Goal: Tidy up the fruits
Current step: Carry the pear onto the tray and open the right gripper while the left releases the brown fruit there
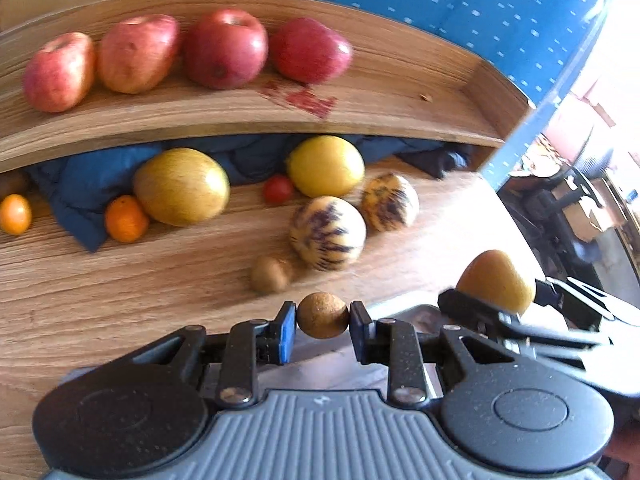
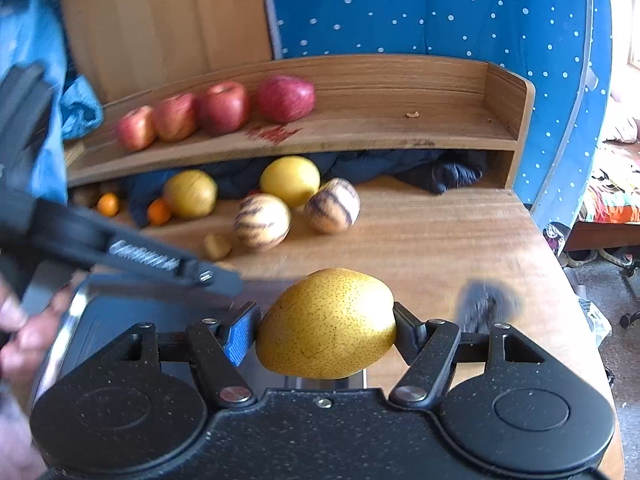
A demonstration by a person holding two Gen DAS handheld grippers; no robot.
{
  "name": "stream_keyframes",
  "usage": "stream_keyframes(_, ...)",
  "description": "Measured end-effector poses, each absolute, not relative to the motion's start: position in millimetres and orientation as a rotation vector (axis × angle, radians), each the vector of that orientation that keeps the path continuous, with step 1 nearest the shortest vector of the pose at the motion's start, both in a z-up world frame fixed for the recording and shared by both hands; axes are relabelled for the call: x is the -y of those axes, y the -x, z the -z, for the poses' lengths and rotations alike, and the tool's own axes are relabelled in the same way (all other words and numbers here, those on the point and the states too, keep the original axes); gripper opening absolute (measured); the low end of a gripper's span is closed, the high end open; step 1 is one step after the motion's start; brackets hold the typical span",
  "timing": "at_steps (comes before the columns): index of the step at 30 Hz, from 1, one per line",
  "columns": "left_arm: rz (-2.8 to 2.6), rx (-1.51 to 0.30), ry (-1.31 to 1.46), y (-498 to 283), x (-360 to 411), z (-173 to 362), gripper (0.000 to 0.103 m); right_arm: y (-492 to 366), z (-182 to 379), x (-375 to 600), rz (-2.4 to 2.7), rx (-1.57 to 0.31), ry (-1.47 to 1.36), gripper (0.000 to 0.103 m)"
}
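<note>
left gripper (image 1: 322,320) jaws clamped on a small brown kiwi (image 1: 322,315), above the worktop (image 1: 120,288) in front of the shelf (image 1: 380,92) | right gripper (image 2: 326,330) jaws clamped on a yellow pear (image 2: 326,322), also in front of the shelf | four red apples (image 1: 226,48) in a row on the shelf | two striped melons (image 1: 328,232) on the worktop just before it

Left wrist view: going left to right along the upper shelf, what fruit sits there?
Four red apples in a row: a pale speckled apple → a pinkish apple → a deep red apple → a dark red apple, then bare shelf.
</note>
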State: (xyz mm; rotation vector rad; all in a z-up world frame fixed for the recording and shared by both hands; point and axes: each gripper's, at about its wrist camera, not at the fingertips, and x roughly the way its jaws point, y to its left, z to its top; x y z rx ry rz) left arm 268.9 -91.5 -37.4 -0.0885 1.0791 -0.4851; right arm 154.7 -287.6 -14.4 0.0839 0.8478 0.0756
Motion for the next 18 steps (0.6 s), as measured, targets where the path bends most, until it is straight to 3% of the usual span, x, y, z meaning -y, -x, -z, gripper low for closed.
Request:
stream_keyframes(9,0.64,-1.131,0.026,-255,115,44,0.031,-110,21,261,-0.015,-0.913,-0.083,0.068)
stream_keyframes(11,0.677,-1.143,0.003,-250,118,47,0.031,-102,23,256,0.009,-0.924,-0.088,0.06)
stream_keyframes(13,0.707,-1.155,-0.017,-246,120,50,0.031,-97,23,251,0.024,-0.911,-0.085,0.058)
stream_keyframes(18,0.763,-1.185,-0.054,-232,120,58,0.031,-97,24,240,0.062,-0.896,-0.043,0.059)
